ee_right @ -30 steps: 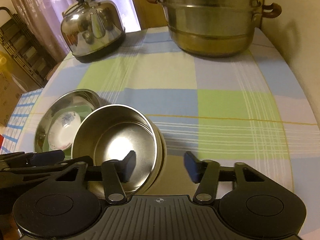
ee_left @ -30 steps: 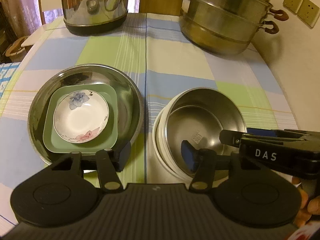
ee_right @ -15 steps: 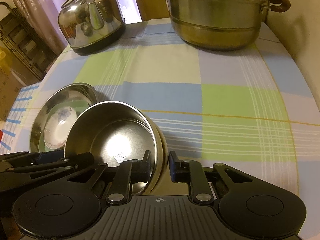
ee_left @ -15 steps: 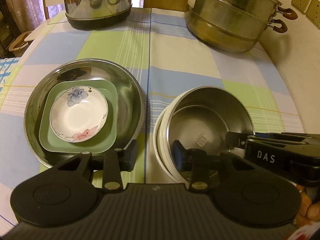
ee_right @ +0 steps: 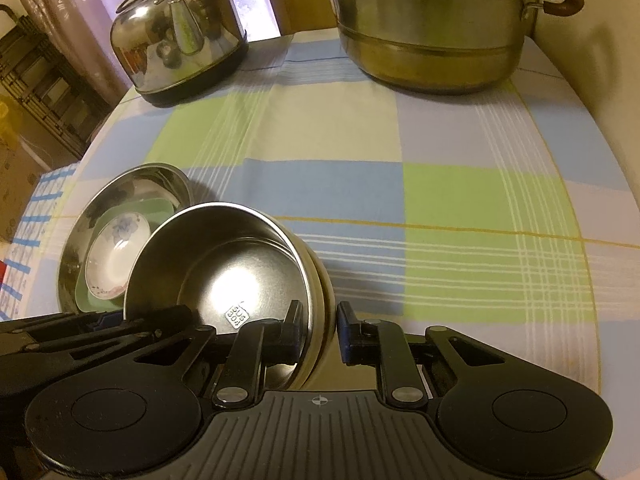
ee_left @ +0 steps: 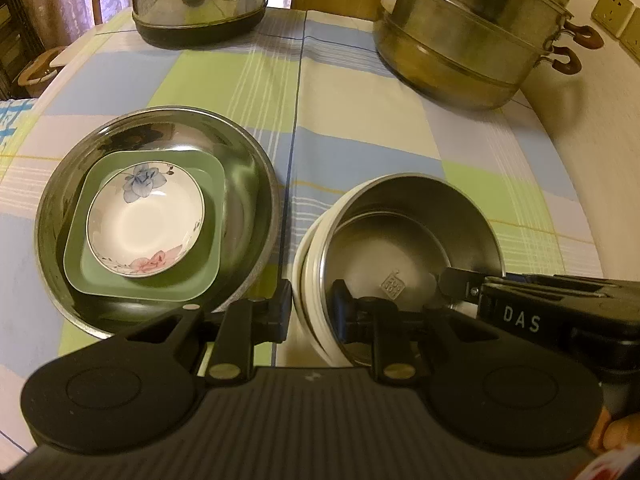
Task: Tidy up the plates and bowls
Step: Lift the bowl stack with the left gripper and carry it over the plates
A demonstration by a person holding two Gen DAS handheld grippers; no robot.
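Note:
A steel bowl (ee_left: 400, 248) sits nested in a stack of white bowls (ee_left: 306, 276) on the checked cloth. My left gripper (ee_left: 311, 305) straddles the stack's near-left rim, one pad outside the white bowls and one inside the steel bowl; its jaws are closing and the pads touch the rim. My right gripper (ee_right: 320, 330) is shut on the opposite rim of the steel bowl (ee_right: 240, 276) and the white bowls (ee_right: 326, 300). To the left, a wide steel dish (ee_left: 248, 168) holds a green square plate (ee_left: 200, 280) with a small flowered saucer (ee_left: 146, 220) on it.
A steel kettle (ee_right: 180, 36) stands at the back left and a tall steamer pot (ee_right: 432, 28) at the back right. A wall with sockets (ee_left: 612, 12) runs along the right. The round table's cloth (ee_right: 460, 200) drops off at the left. A hand (ee_left: 618, 436) shows at the corner.
Both grippers' jaws have come together from wide apart onto the bowl stack's rim, the right one first. Both views have drawn slightly closer to the stack.

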